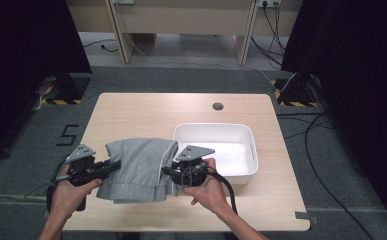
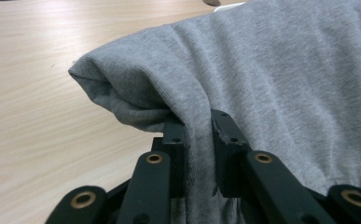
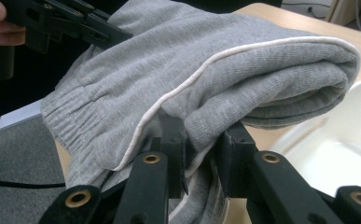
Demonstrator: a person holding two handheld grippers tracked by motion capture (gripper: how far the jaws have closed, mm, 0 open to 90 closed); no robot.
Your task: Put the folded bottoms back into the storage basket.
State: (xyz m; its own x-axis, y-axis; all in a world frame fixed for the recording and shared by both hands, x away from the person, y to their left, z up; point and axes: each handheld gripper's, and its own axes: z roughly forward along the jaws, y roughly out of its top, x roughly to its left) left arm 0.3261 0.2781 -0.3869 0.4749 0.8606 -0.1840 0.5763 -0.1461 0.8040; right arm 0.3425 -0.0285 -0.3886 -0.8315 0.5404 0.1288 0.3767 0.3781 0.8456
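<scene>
Holding folded grey sweatpants between two grippers

Gripping from opposite sides, the left gripper [image 1: 115, 164] and right gripper [image 1: 167, 170] each have their black jaws pinched nearly together on a fold of the grey sweatpants [image 1: 140, 169]. The garment is soft ribbed knit, folded into a thick bundle, with white piping [image 3: 178, 91] along one seam and a gathered elastic cuff [image 3: 71, 123]. It hangs just over the pale wood-grain bench [image 1: 146, 112], left of the white plastic bin [image 1: 253, 150], a rounded-corner rectangle with smooth walls. The garment's right edge lies close to the bin's rim. Bare bench stretches behind and to the left, toward a small round grommet [image 1: 218, 106]
</scene>
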